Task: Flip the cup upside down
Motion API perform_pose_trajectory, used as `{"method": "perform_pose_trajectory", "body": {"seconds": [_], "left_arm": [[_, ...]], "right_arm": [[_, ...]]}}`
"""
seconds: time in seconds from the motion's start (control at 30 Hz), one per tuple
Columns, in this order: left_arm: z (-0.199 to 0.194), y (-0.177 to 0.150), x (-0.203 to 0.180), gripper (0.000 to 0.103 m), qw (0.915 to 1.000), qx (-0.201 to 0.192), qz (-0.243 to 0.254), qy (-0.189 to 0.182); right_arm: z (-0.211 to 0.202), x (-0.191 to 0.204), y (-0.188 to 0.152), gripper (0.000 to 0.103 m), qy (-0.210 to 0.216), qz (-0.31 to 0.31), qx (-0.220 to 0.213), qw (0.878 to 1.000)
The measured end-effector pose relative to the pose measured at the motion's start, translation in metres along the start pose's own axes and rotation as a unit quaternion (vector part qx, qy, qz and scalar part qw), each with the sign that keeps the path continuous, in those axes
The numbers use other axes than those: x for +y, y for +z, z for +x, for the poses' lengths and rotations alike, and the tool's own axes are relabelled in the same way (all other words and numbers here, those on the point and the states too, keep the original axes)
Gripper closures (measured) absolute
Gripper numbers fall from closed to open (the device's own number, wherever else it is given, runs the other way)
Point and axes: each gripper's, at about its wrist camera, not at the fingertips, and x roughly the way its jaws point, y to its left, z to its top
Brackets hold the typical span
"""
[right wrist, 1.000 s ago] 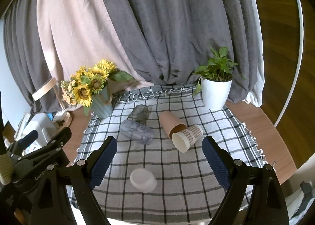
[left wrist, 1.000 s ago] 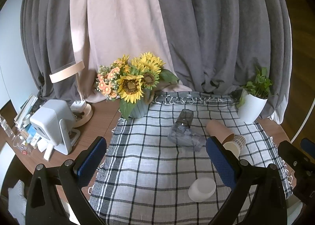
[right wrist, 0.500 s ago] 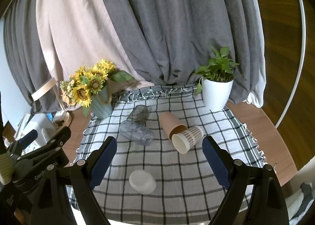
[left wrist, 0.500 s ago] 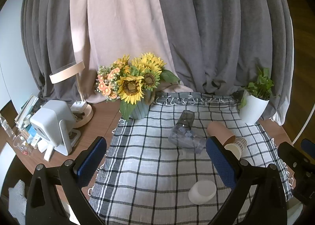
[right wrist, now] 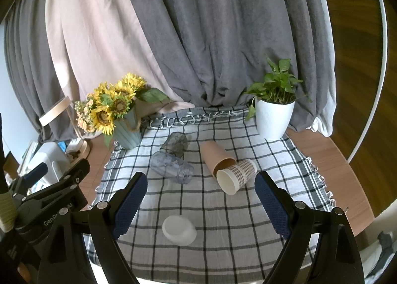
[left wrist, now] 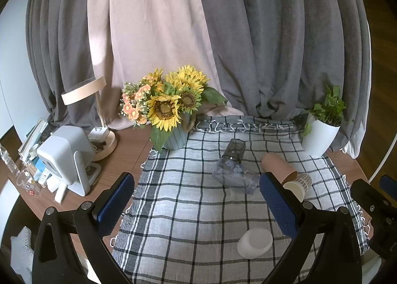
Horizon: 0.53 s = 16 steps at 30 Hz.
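Checked grey cloth [right wrist: 223, 209] covers the desk [right wrist: 322, 157]; on it lie a clear plastic cup [right wrist: 172, 167], a dark glass [right wrist: 175, 143], a brown paper cup [right wrist: 217, 155] and a patterned paper cup [right wrist: 235, 176], all on their sides, near mid-cloth. A white cup [right wrist: 179, 230] already sits mouth-down, nearest. Left tongs [left wrist: 196, 203] and right tongs [right wrist: 199, 202] both wide, empty, well above the cloth. Risk: side-lying cups likely roll when nudged; thin paper may crush; the two paper cups touch, so one may drag the other.
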Motion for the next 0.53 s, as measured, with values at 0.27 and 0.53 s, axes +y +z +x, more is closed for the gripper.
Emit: {"method": "perform_pose_trajectory", "body": {"seconds": [0.27,0.53], "left_arm": [[0.002,0.001,0.0007,0.0,1.0,0.0,-0.002,0.001],[0.0074,-0.0005,0.0,0.0,1.0,0.003,-0.002,0.001]], "right_arm": [[0.0007,0.0003,-0.0004,0.015,0.0,0.0,0.001,1.0],[0.0025,-0.0006,-0.0002,0.015,0.001,-0.001,0.001,1.0]]}}
